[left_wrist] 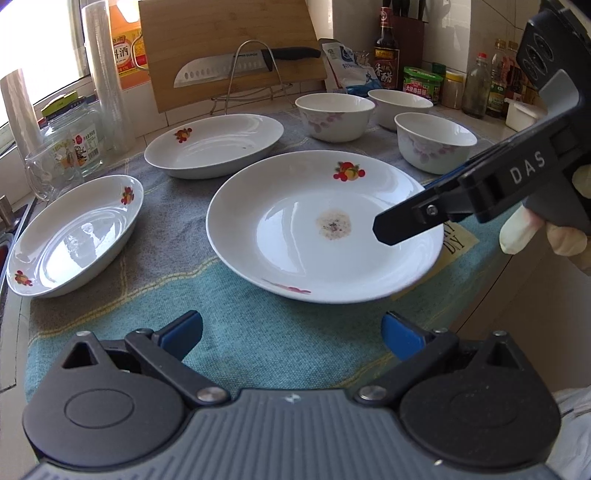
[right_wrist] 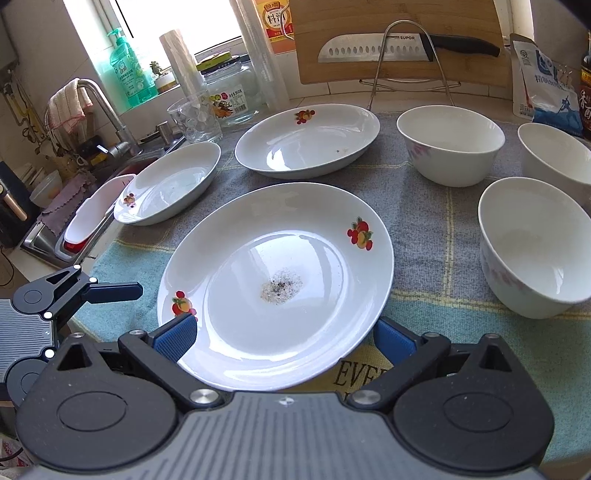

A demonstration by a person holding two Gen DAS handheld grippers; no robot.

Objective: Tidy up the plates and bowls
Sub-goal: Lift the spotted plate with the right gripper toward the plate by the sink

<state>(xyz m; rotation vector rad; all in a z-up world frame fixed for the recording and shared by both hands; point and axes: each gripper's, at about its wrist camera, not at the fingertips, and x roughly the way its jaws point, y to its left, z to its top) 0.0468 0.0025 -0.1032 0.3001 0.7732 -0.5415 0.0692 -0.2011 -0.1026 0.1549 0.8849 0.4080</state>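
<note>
Here both the left gripper (left_wrist: 291, 332) and right gripper (right_wrist: 282, 334) gape wide, the latter's body hiding the round plate's (right_wrist: 236, 332) near rim.

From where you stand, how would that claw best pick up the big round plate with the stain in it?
Probably by the thin near rim of the round plate, coming in low from the counter-edge side. The plate lies flat and is too wide to span. The right claw is open, one finger above the rim.

A knife (left_wrist: 236, 66) is resting across a wire rack (left_wrist: 255, 74) before a leaning cutting board (left_wrist: 229, 26). A glass jar (right_wrist: 232, 92) is standing beside a tumbler (right_wrist: 194, 118), near the faucet (right_wrist: 107, 107).
</note>
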